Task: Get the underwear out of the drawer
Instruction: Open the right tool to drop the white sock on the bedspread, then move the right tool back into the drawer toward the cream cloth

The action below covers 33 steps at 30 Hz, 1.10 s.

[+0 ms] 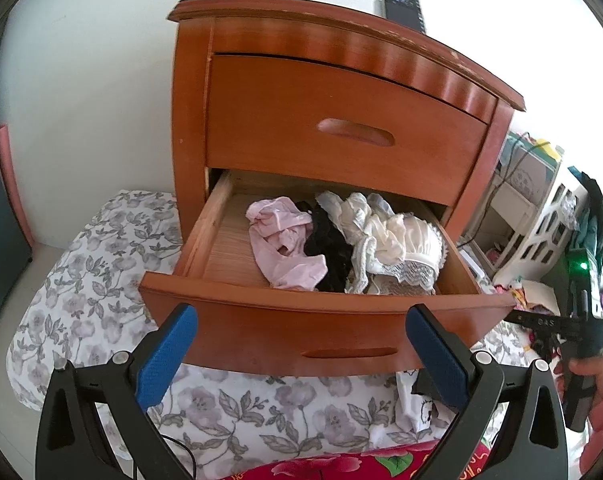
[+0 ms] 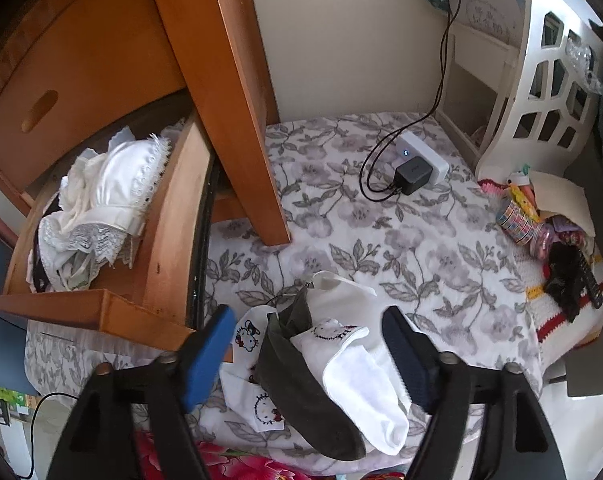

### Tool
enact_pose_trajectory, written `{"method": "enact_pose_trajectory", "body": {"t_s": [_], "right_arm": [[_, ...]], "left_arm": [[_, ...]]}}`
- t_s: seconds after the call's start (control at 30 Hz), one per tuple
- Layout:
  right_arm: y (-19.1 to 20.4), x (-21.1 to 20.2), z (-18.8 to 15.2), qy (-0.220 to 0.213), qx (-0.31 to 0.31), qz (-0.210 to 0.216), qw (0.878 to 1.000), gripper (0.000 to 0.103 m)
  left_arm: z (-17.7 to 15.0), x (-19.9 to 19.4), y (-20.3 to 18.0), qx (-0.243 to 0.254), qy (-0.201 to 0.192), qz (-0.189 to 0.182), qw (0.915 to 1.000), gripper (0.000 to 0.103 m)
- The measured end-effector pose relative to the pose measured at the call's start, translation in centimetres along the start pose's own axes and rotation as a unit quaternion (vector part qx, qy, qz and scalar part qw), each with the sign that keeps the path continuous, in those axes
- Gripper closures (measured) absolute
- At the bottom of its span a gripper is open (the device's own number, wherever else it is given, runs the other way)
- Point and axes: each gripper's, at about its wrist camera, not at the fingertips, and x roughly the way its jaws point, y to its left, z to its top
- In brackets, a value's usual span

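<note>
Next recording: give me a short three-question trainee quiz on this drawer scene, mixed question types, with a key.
1. True or false: the lower drawer of the nightstand is pulled open.
2. Which garment lies furthest left in that drawer? A) black lace piece B) pink underwear C) white lace bra
3. Fill in: the right gripper stands ____ over the socks on the floral bedding.

Key
1. True
2. B
3. open; its pads press on nothing. The left gripper is open too, in front of the drawer.
</note>
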Motion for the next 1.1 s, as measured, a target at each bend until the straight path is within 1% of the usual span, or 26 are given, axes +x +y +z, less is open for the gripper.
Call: {"method": "enact_pose_trajectory", "body": {"t_s": [0.03,0.07,0.13,0.23,0.4,0.53,0.7,0.83,0.97,1.1], "right_arm": [[0.0,-0.2,0.0,-0.003,-0.002,-0.001,1.000,0.013],[0.1,-0.5,0.0,-0.006,-0.005,-0.001,1.000,0.011],[0.3,-1.1,0.1,-0.015,-0.010,0.000,1.000,0.000],[0.8,-2.3,0.3,-0.039,-0.020,0.001,0.999,0.000],[1.9,-3.9,0.9,-0.062,-0.031,0.005,0.998,0.000],[3.6,-5.4,1.2,-0.080,-0.049,0.012,0.996,0.000],[6.5,-8.1,1.4,-0.107,-0.078,0.038,0.990,0.000],[9.6,-10.1,1.4,-0.124,-0.104,0.062,0.985,0.000],[12.6,-11.3,1.2,-0.129,-0.125,0.087,0.980,0.000],[15.7,-10.8,1.1,-0.116,-0.151,0.098,0.977,0.000]], "left_arm": [[0.0,0.0,0.2,-0.004,-0.002,0.002,1.0000,0.000],[0.0,-0.1,0.3,-0.007,-0.003,0.004,1.0000,0.000],[0.0,-0.2,0.5,-0.011,-0.007,0.007,0.9999,0.000],[0.1,-0.3,0.6,-0.015,-0.013,0.004,0.9998,0.000],[0.0,-0.5,0.7,-0.019,-0.023,-0.003,0.9995,0.000],[0.1,-0.8,0.9,-0.022,-0.032,-0.007,0.9992,0.000],[0.2,-1.0,1.3,-0.031,-0.037,-0.015,0.9987,0.000],[0.3,-1.0,1.8,-0.034,-0.037,-0.009,0.9987,0.000],[0.2,-0.9,2.5,-0.038,-0.034,0.001,0.9987,0.000],[0.2,-1.0,3.4,-0.047,-0.035,0.001,0.9983,0.000]]}}
